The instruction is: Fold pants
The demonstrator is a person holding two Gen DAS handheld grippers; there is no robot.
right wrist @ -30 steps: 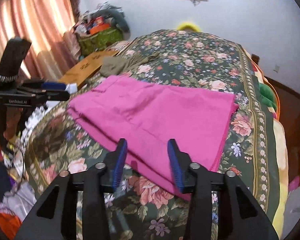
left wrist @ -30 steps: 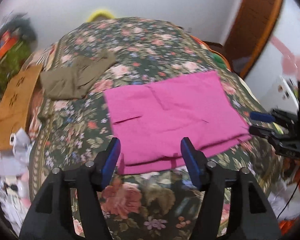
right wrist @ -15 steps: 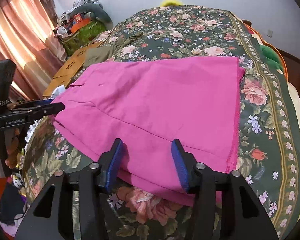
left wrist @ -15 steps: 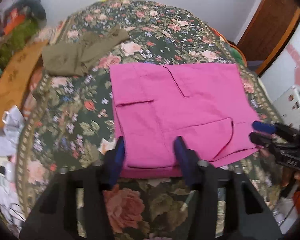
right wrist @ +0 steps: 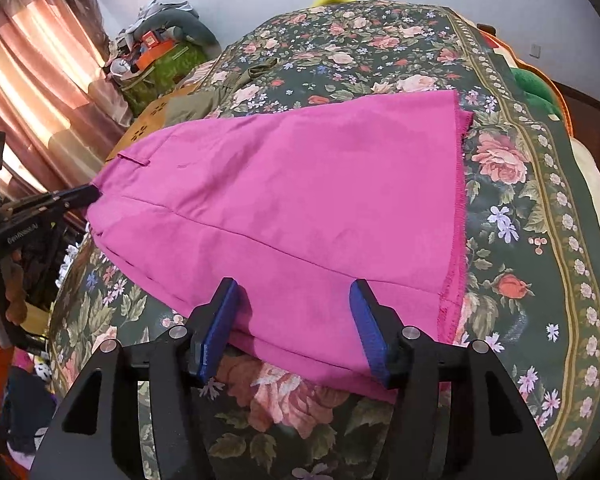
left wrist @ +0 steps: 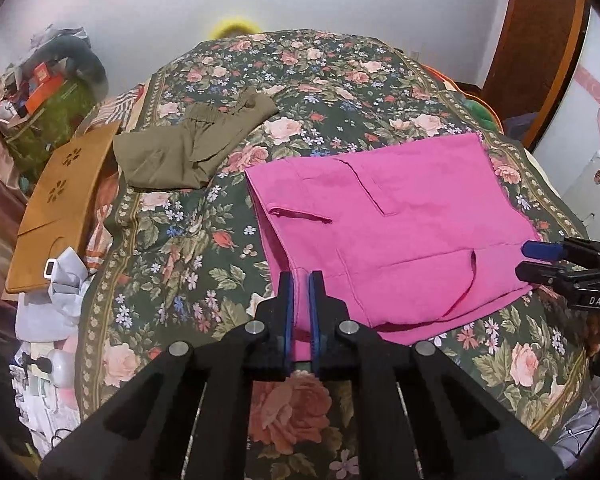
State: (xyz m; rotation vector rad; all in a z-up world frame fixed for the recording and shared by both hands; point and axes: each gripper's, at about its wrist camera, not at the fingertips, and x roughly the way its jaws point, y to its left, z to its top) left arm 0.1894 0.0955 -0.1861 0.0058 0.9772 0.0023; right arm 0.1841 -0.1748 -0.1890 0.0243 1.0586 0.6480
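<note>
On a bed (left wrist: 340, 80) covered by a dark green floral spread, pink pants (left wrist: 380, 232) lie folded into a broad flat rectangle near the front edge. The left gripper (left wrist: 299, 280) has its blue fingers (left wrist: 286, 300) clenched on the near left corner of the pants, a narrow ridge of pink cloth pinched between them. From the right wrist view this same gripper (right wrist: 90, 194) appears at the far left corner of the pants, its fingertips buried in the fabric; the hand holding it is mostly cut off by the frame edge.

The right gripper (right wrist: 294, 292) sits over the near edge of the pants with its fingers (right wrist: 224, 312) apart and opening; pink cloth lies between them, but the pads do not press on it. Whether the fingertips touch the cloth underneath is hard to tell. From the left wrist view, the right gripper (left wrist: 536, 260) shows at the right corner of the pants, its body cropped.

Beyond the pants, toward the far left of the bed, lies a crumpled olive garment (left wrist: 188, 148). Left of the bed, a tan perforated board (left wrist: 64, 208) leans beside clutter too blurred to identify. Pink curtains (right wrist: 40, 60) hang behind.
</note>
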